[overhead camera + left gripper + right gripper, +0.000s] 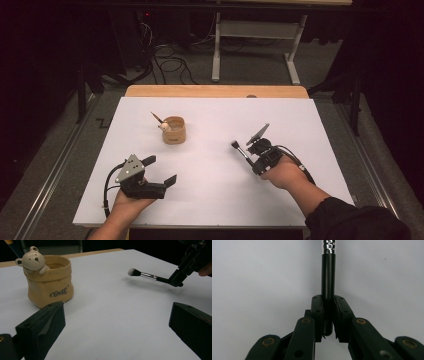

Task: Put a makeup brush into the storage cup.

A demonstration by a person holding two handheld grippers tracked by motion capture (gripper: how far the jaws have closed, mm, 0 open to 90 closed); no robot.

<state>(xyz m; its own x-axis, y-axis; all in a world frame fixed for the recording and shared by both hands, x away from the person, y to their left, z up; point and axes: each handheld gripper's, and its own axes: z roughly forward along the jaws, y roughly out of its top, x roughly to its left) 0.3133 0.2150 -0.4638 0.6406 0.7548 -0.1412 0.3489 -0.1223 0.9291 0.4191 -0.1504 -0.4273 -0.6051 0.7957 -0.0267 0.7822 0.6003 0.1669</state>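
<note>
Beyond your work you had a white sheet [215, 165] laid over a wooden table [215, 91], its bare wood edge showing along the far side. On the grey carpet behind it, black cables [167, 62] lay in loose coils near the pale metal legs of another table [255, 40]. A dark rail [47, 185] ran along the floor at the left.

We see a white-covered table [215, 185] with a bare wooden far edge, and a tan bear pot [174, 131] standing toward its far-left corner.
</note>
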